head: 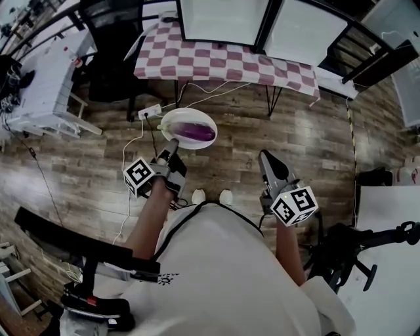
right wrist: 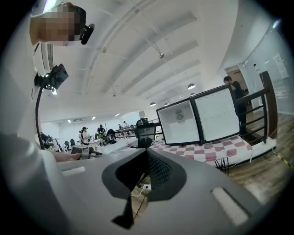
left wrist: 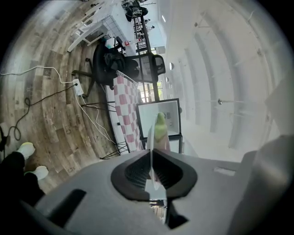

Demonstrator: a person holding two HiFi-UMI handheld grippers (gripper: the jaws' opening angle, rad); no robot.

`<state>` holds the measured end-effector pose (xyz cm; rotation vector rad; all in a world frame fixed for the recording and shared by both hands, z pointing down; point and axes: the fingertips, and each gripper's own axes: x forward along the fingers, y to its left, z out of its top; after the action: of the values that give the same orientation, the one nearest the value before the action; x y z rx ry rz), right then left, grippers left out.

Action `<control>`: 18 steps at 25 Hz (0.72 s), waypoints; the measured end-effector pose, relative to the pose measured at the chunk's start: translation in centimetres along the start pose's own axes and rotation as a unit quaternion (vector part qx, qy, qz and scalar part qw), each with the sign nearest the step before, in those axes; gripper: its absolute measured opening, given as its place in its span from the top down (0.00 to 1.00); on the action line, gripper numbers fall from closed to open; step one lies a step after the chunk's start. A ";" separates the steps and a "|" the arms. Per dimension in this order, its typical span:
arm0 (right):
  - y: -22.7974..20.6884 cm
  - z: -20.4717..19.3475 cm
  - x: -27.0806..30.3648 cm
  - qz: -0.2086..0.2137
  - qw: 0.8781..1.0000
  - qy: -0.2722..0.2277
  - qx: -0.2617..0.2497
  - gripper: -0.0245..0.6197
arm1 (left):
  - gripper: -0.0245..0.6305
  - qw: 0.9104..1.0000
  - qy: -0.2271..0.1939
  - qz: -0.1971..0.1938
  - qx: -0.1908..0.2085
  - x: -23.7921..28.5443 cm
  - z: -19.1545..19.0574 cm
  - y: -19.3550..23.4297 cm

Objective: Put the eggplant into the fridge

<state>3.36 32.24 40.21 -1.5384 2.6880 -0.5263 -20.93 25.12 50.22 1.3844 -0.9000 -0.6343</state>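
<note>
A purple eggplant [head: 195, 132] lies on a white plate [head: 172, 121], held up over the wooden floor in front of me. My left gripper [head: 172, 147] is shut on the plate's near rim. In the left gripper view the plate [left wrist: 149, 137] shows edge-on between the jaws of the left gripper [left wrist: 150, 156], with the eggplant's green stem [left wrist: 159, 126] beyond it. My right gripper [head: 271, 168] is shut and holds nothing; its jaws meet in the right gripper view [right wrist: 146, 155]. The fridge [head: 223, 20], with white doors shut, stands on a checkered table ahead.
The checkered table [head: 216, 62] has thin legs and cables under it. A power strip [head: 149, 111] with cords lies on the floor. A black office chair [head: 111, 59] and a white rack [head: 39, 92] stand at the left. A black railing [head: 380, 59] runs at the right.
</note>
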 end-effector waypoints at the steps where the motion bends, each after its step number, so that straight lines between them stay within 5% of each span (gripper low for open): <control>1: 0.0 0.2 0.0 -0.001 1.000 -0.002 0.002 0.95 | 0.93 1.000 0.001 -0.001 0.001 0.0 0.1 -0.1; 18: 2.2 -1.4 1.0 -0.022 1.000 0.006 0.007 0.95 | 0.93 1.000 0.019 -0.005 0.008 -1.2 2.1 0.7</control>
<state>0.77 32.77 41.06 -1.5992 2.6582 -0.5569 -23.47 25.06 50.65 1.4112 -0.8704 -0.6085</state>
